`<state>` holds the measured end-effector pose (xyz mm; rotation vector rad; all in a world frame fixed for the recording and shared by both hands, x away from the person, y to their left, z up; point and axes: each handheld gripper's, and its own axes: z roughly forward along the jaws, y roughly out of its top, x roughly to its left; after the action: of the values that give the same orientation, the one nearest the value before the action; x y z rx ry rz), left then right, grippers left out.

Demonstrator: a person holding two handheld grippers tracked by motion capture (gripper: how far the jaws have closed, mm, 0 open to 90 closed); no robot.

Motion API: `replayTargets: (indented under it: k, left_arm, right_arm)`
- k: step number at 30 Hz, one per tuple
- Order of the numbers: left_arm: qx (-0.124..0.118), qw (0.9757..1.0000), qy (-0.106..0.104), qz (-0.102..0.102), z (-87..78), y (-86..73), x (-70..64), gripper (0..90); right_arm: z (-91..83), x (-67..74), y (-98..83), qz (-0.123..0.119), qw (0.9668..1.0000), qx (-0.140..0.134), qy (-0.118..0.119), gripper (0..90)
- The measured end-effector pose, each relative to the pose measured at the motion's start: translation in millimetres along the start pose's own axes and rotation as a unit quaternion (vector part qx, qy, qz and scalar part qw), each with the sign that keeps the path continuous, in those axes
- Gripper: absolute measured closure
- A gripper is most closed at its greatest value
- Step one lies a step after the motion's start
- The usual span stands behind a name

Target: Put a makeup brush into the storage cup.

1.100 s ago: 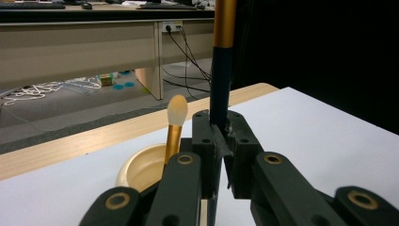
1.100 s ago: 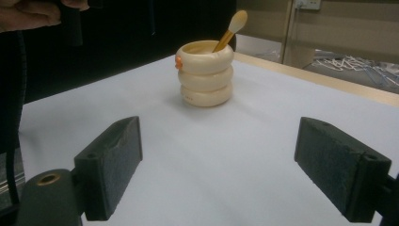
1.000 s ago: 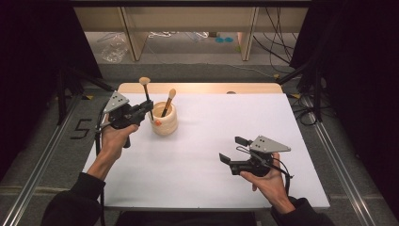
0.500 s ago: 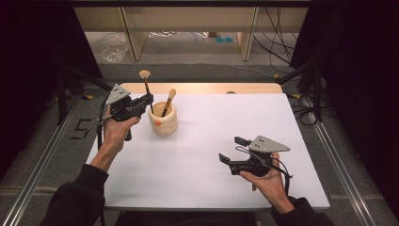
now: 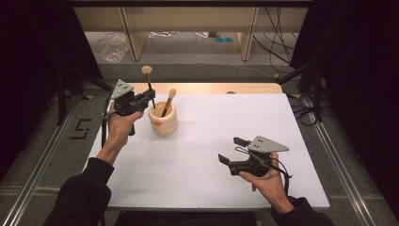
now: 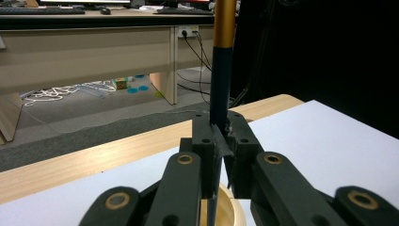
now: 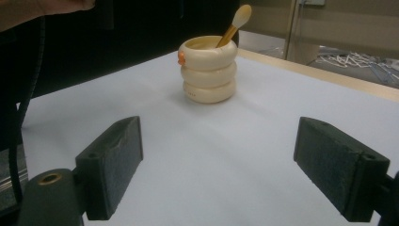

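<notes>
The left tongs (image 5: 149, 95) are clamping tight on a brush (image 5: 149, 84), gripping its dark handle. It is standing nearly upright over the bench's far left corner, its long axis running bristles-up and its lower tip hanging just above the cup (image 5: 163, 120). From the left gripper view the brush (image 6: 221, 70) is showing a gold ferrule above a dark blue-black handle. A second brush (image 5: 167, 101) is leaning in the cup, pale head up and tilted right. The cup is looking cream, stacked in three rings. The right tongs (image 7: 221, 169) are hovering wide open and empty near the bench's near right corner. The bench (image 5: 202, 155) is wearing a white sheet over a wooden top; desks and cables are lying beyond.
</notes>
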<state>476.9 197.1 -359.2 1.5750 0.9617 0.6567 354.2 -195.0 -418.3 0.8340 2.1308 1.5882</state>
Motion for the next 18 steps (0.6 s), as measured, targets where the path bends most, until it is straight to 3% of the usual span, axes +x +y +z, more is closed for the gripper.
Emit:
replayTargets:
  k: [18]
  left_arm:
    - [0.013, 0.9998, 0.013, -0.003, 24.5, -16.4, 4.1, 83.8]
  right_arm:
    - [-0.4, 0.0, 0.5, 0.001, 1.0, 0.001, 0.004, 17.5]
